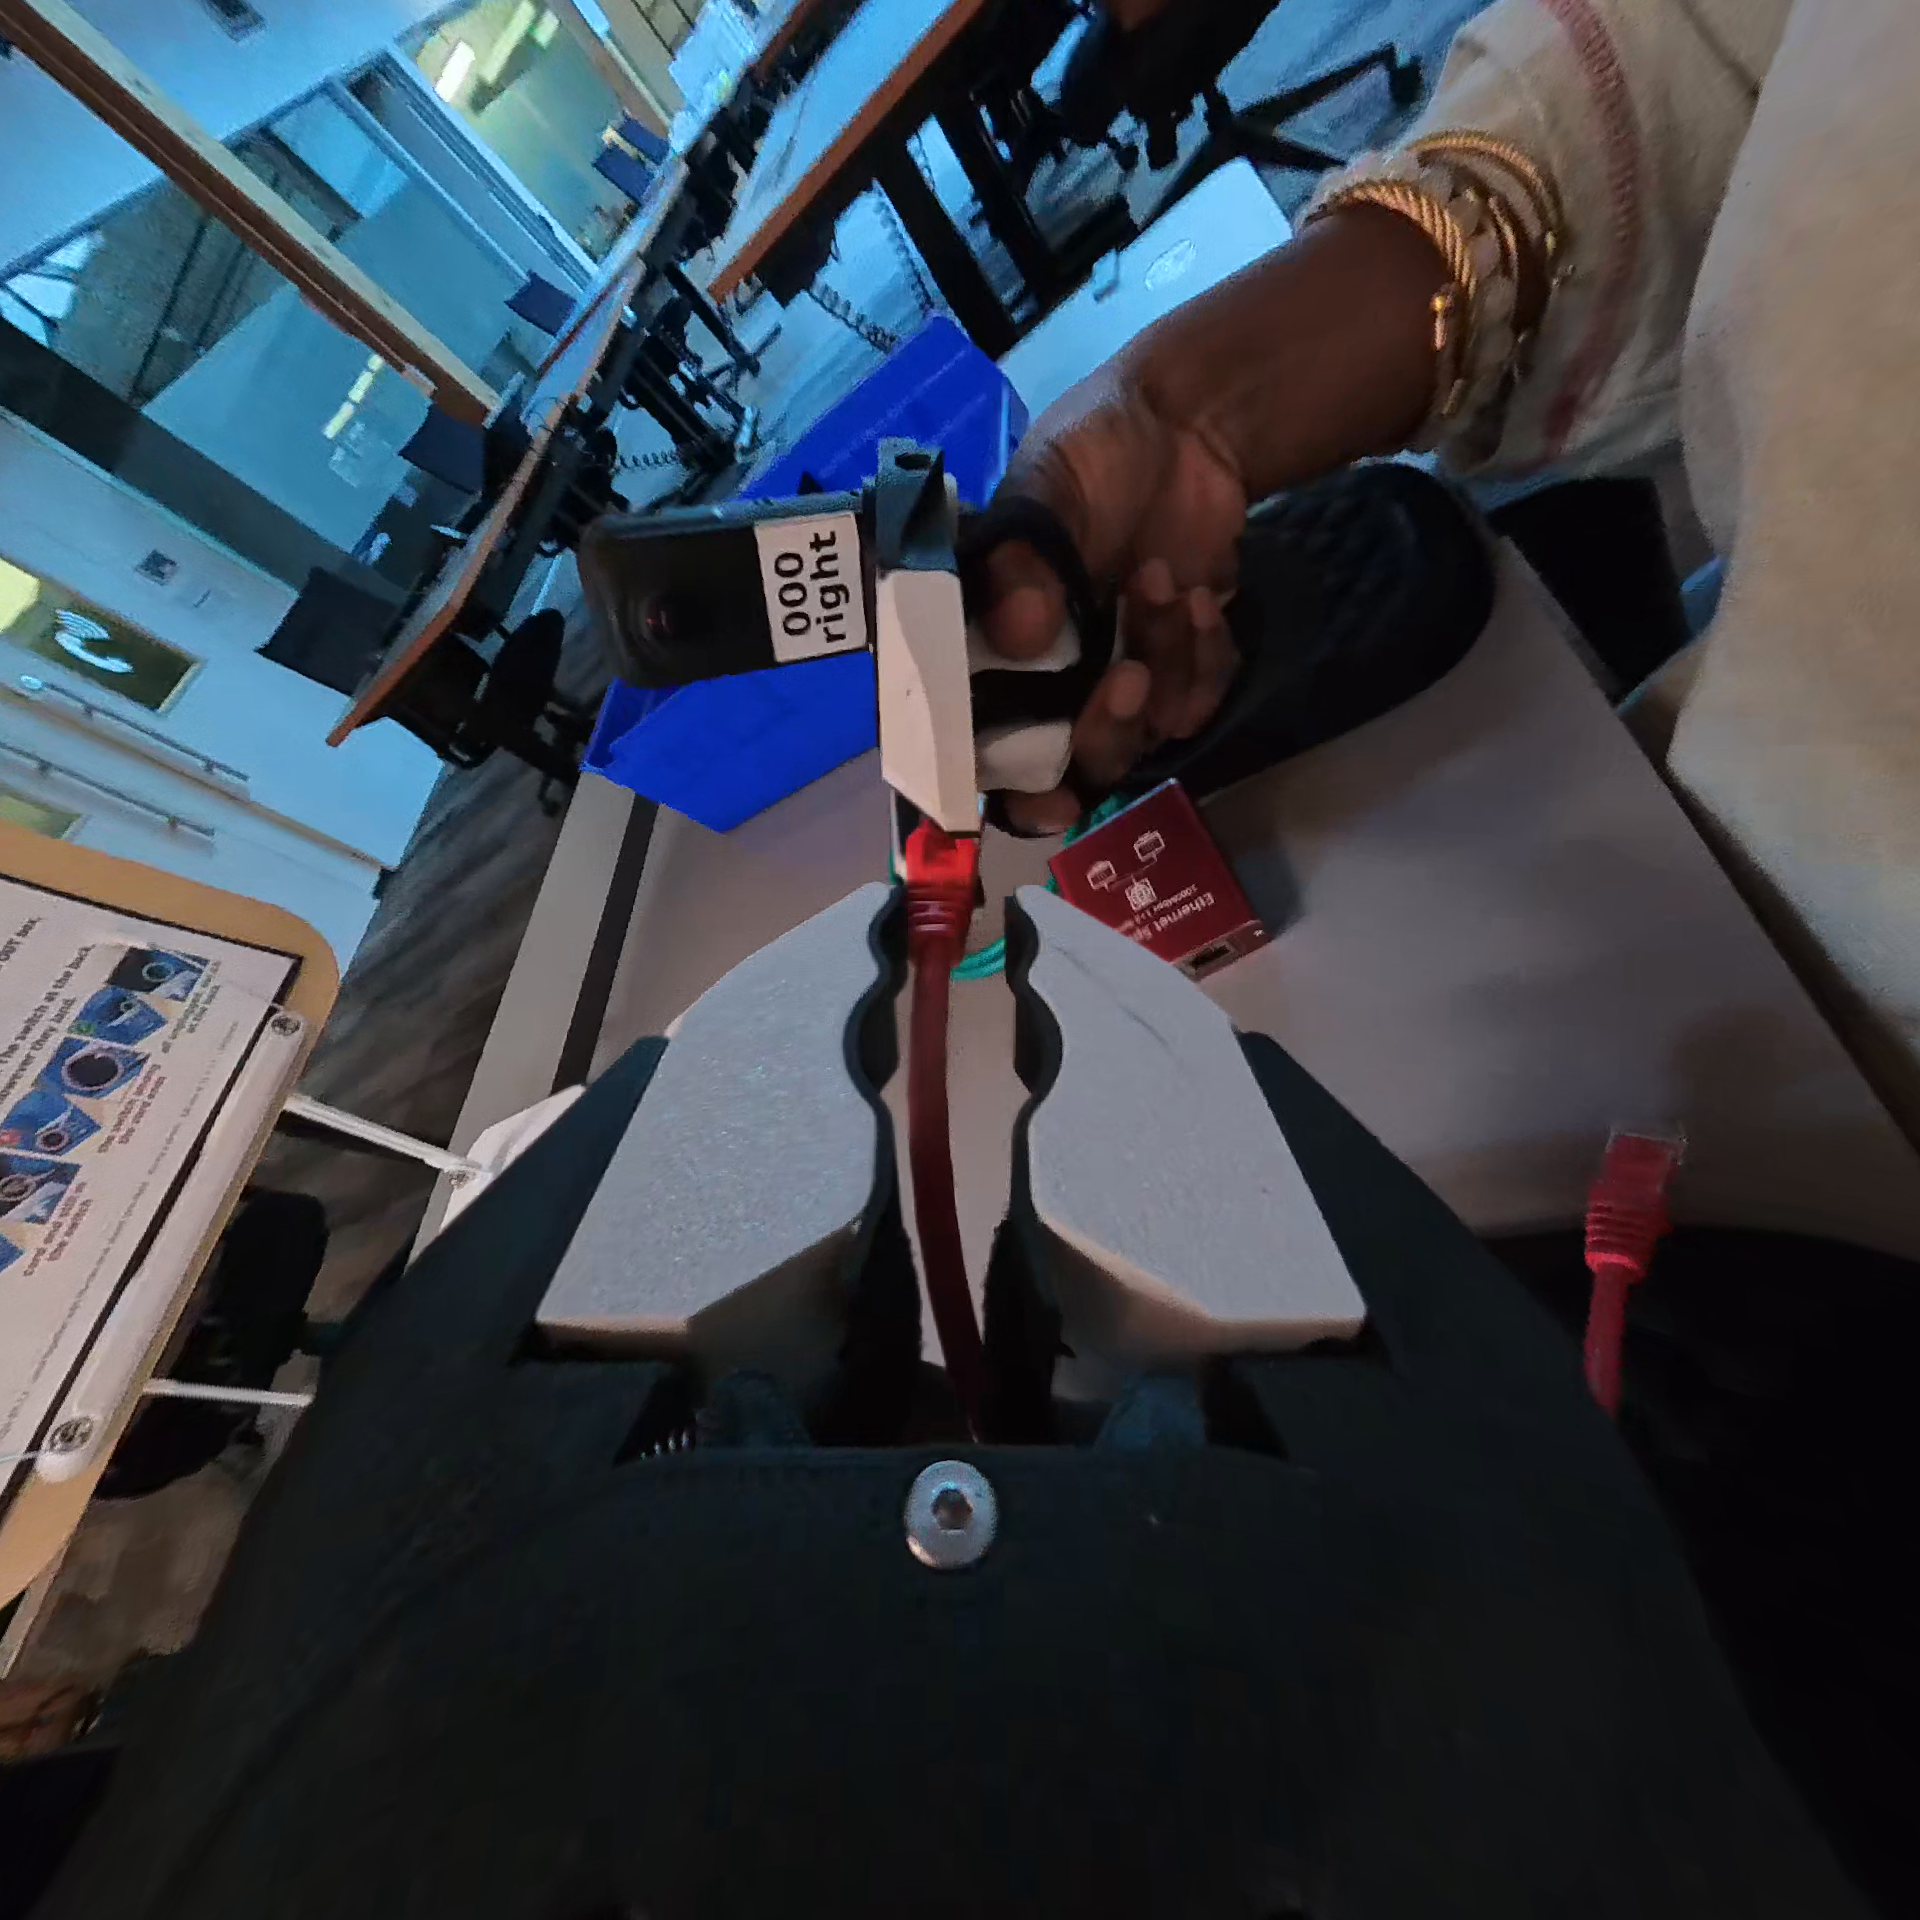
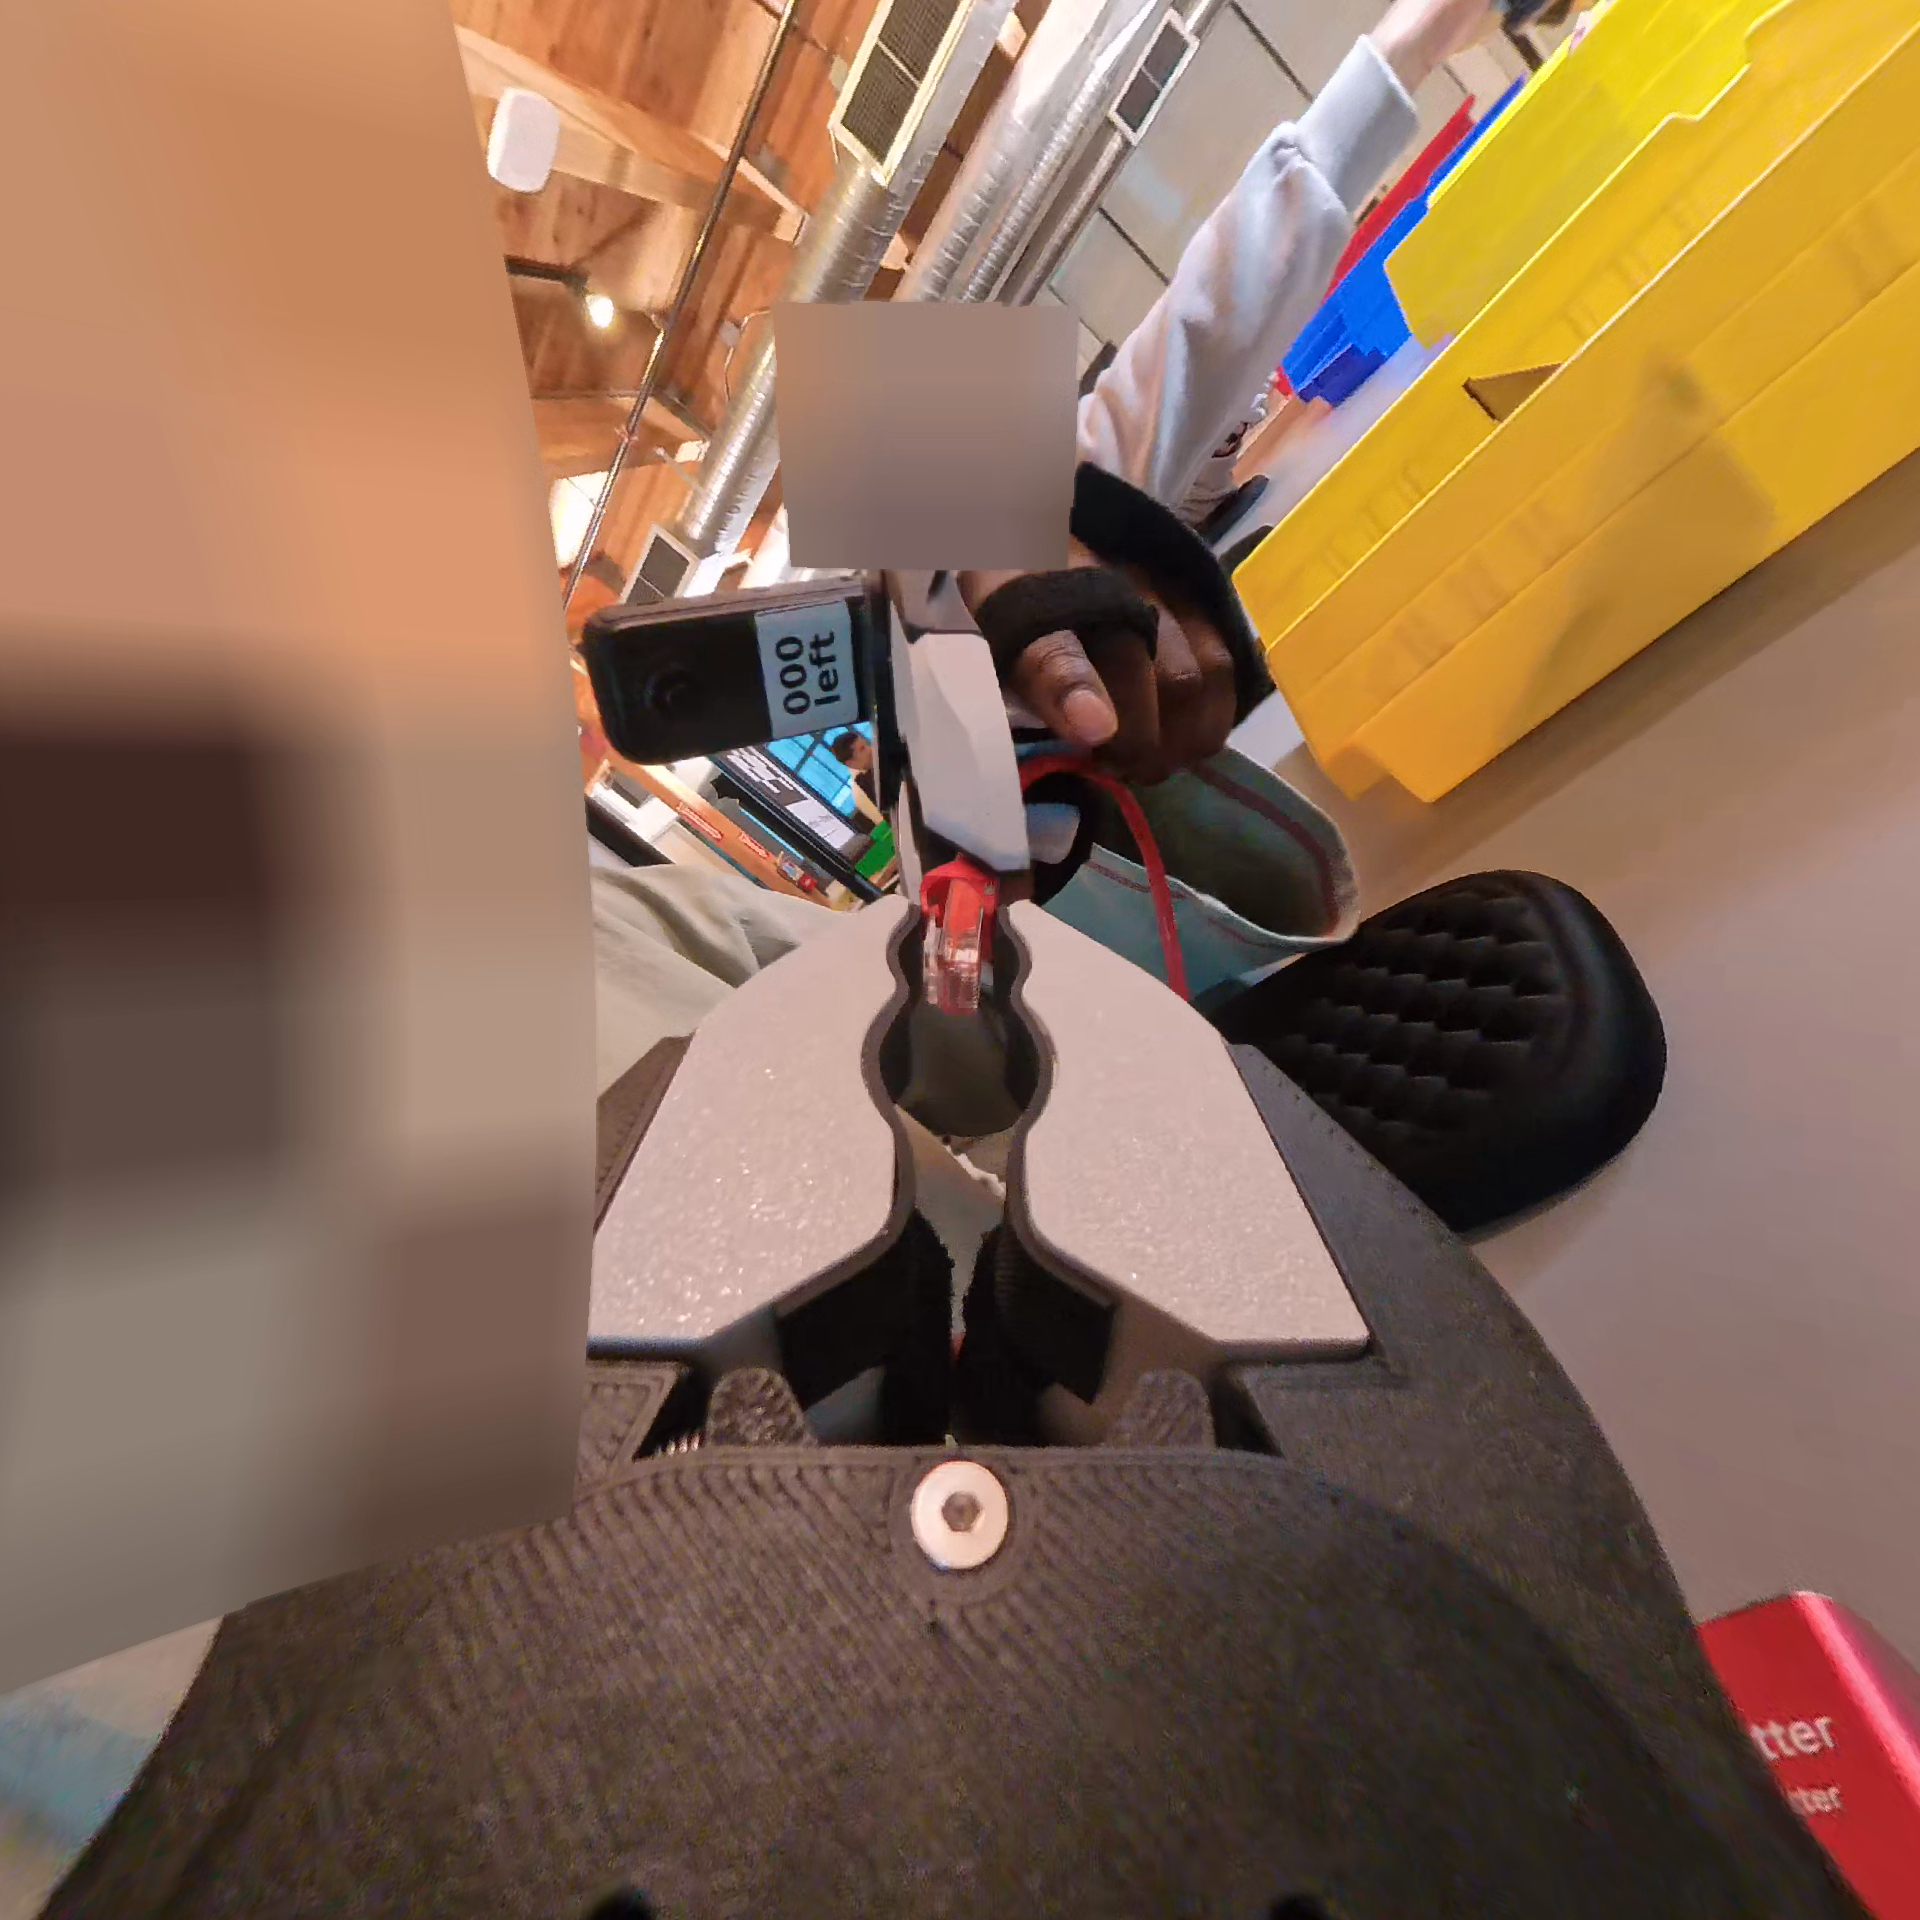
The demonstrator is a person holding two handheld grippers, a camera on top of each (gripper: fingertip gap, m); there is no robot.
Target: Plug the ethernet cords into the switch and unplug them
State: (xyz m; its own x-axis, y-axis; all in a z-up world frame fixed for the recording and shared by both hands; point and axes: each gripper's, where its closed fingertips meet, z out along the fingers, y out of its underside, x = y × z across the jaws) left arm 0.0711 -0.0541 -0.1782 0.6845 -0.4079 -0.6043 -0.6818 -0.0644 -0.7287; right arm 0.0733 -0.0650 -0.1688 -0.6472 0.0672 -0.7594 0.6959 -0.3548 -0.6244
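A red ethernet cord (image 1: pixel 940 1143) runs between the fingers of my left gripper (image 1: pixel 951 914), which is shut on it. Its red plug (image 1: pixel 940 868) sticks out past the fingertips. My right gripper (image 1: pixel 935 810) comes in from the far side, and its tips close on that plug. In the right wrist view the plug's clear end (image 2: pixel 956 961) sits between my right gripper's (image 2: pixel 961 920) tips. The left gripper (image 2: pixel 971 862) holds the plug's red boot from the other side. The red switch box (image 1: pixel 1153 883) lies on the grey table, and one corner shows in the right wrist view (image 2: pixel 1808 1745).
A second red plug (image 1: pixel 1631 1174) lies near the table's right edge. A green cord (image 1: pixel 982 961) lies by the switch. A black padded rest (image 2: pixel 1455 1039), a blue bin (image 1: pixel 790 717), yellow bins (image 2: pixel 1610 416) and an instruction board (image 1: pixel 114 1143) surround the work area.
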